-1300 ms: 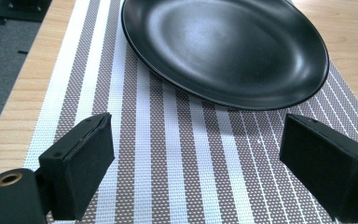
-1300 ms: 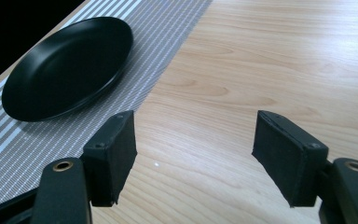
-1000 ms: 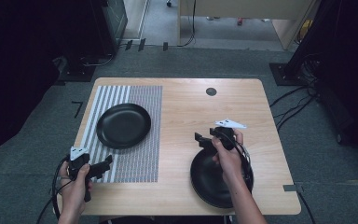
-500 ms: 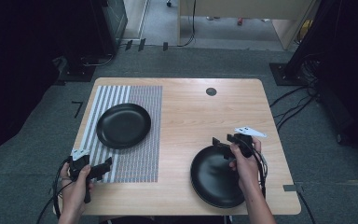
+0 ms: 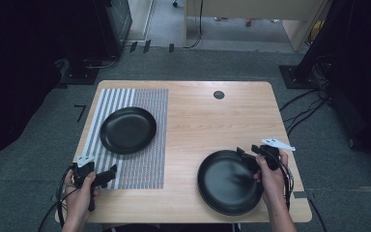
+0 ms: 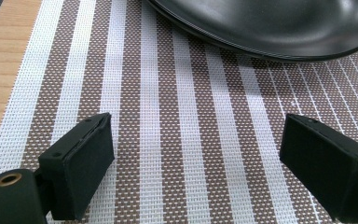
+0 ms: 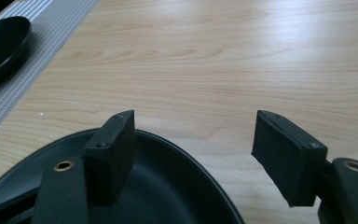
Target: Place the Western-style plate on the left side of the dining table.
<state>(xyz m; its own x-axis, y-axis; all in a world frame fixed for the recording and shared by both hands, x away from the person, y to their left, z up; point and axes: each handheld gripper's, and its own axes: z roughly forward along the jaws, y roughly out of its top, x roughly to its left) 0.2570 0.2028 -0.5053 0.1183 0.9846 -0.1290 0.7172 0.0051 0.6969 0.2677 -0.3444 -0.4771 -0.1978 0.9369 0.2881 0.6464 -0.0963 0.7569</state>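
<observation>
Since the earlier frame, the right tool had shifted toward the right edge of the worktop and slightly nearer the person, from above the near plate to its far right rim. Its jaws stood apart and released, one over the plate's rim, the other over bare wood, gripping nothing. The left tool had kept its place at the near left corner, jaws wide and empty above the striped placemat. Farther off, the second black plate lay on that placemat, well apart from the near plate. A small dark disc sat near the far edge.
</observation>
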